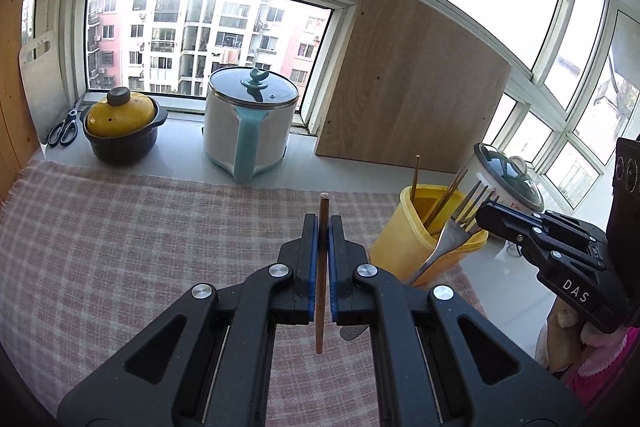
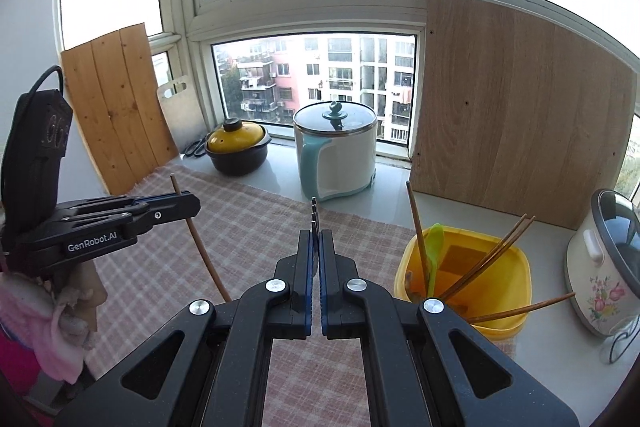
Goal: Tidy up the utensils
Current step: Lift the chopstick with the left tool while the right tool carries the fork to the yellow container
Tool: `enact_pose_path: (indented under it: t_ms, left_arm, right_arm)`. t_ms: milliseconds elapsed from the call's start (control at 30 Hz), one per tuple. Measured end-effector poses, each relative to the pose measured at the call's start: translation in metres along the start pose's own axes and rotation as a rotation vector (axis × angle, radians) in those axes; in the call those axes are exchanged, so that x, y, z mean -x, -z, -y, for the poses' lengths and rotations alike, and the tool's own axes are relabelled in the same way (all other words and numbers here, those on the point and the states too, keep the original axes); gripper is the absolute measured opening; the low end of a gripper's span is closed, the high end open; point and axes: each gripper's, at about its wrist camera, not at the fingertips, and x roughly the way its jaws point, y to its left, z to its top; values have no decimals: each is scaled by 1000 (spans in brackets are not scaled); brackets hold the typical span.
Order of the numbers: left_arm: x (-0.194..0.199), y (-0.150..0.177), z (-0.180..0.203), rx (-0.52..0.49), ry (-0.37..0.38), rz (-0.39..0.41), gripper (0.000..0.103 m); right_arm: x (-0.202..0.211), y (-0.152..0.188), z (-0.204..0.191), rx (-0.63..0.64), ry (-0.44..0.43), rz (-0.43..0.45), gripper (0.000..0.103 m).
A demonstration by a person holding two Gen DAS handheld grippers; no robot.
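Mid-carry: left tool (image 1: 324,227) is clamped on a wooden chopstick (image 1: 321,267), right tool (image 2: 316,243) on a metal fork (image 2: 314,213), both above the checked cloth on the surface. Next: steer each over the yellow holder (image 2: 516,267) w/ other chopsticks, tip down, release. Fork's handle is hidden below the right tool; holder contents prob. incl. a green spoon.

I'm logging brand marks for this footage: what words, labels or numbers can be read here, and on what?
"DAS": white letters on the side of the right gripper, seen from the left wrist.
"GenRobot.AI": white letters on the side of the left gripper, seen from the right wrist.
No text shows on the yellow container, the pots or the cooker.
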Motion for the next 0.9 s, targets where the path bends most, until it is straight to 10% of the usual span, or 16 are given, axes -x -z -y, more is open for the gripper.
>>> enact_pose_path:
  t_ms: [900]
  left_arm:
    - [13, -48, 86, -82, 158, 99, 2]
  right_arm:
    - [96, -7, 70, -32, 183, 105, 1]
